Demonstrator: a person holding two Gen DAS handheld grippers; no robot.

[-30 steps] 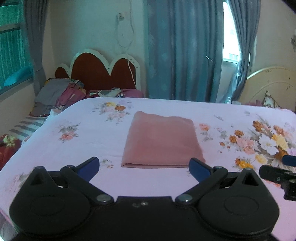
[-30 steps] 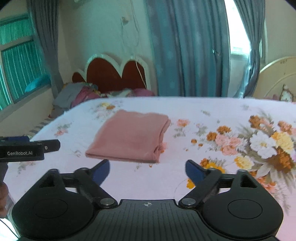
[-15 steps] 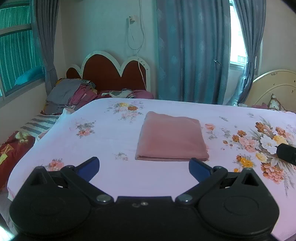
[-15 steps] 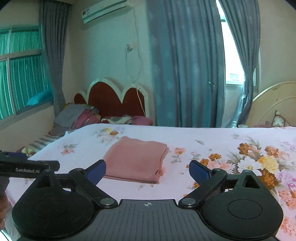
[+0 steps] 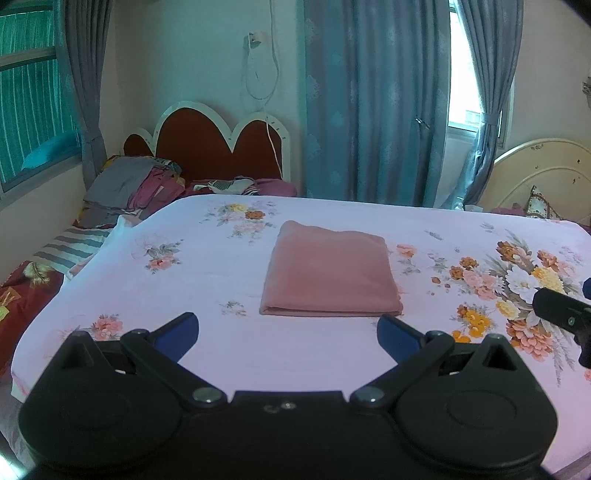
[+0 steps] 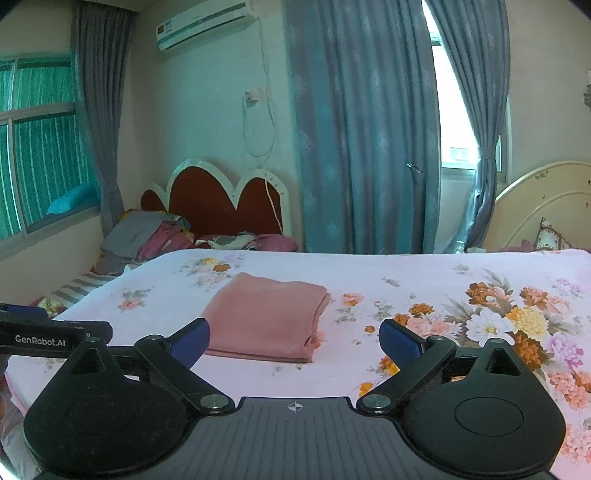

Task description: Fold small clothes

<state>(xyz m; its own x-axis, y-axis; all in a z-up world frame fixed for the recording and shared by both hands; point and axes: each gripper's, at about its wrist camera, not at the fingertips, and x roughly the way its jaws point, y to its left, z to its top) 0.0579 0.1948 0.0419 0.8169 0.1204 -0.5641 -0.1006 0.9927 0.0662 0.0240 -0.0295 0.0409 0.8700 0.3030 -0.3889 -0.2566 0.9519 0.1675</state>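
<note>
Pink cloth (image 5: 330, 275), folded into a neat rectangle, lies flat on the floral bedsheet (image 5: 221, 354) in the left wrist view, roughly at the middle of the bed and just beyond the fingertips. The left gripper (image 5: 288, 330) hovers over the near edge of the bed with its blue-tipped fingers (image 5: 177, 332) spread wide, pinching nothing and apart from the cloth. At the right edge of this view a black part of the right gripper (image 5: 561, 312) pokes in over the big flower print. Behind the bed stand a red scalloped headboard (image 5: 218, 147) and blue-grey curtains (image 5: 373, 103); a pile of clothes (image 5: 129, 188) sits on the lower bed at the left (grey and pink pieces, loosely stacked). A cream headboard (image 5: 546, 177) shows at the far right.

From the right wrist view, the same folded cloth (image 6: 267, 317) lies ahead and to the left, its layered open edges facing right; its near left corner is hidden behind the left fingertip (image 6: 190, 341). The right gripper (image 6: 295, 341) is likewise splayed apart, empty, and held above the sheet (image 6: 424, 280). The left gripper (image 6: 51, 334) enters from the left edge, its side marked "GenRobot.AI". An air conditioner (image 6: 205, 24) hangs high on the wall, and a cable (image 6: 260, 122) dangles from a wall socket above the red headboard (image 6: 221, 203).
</note>
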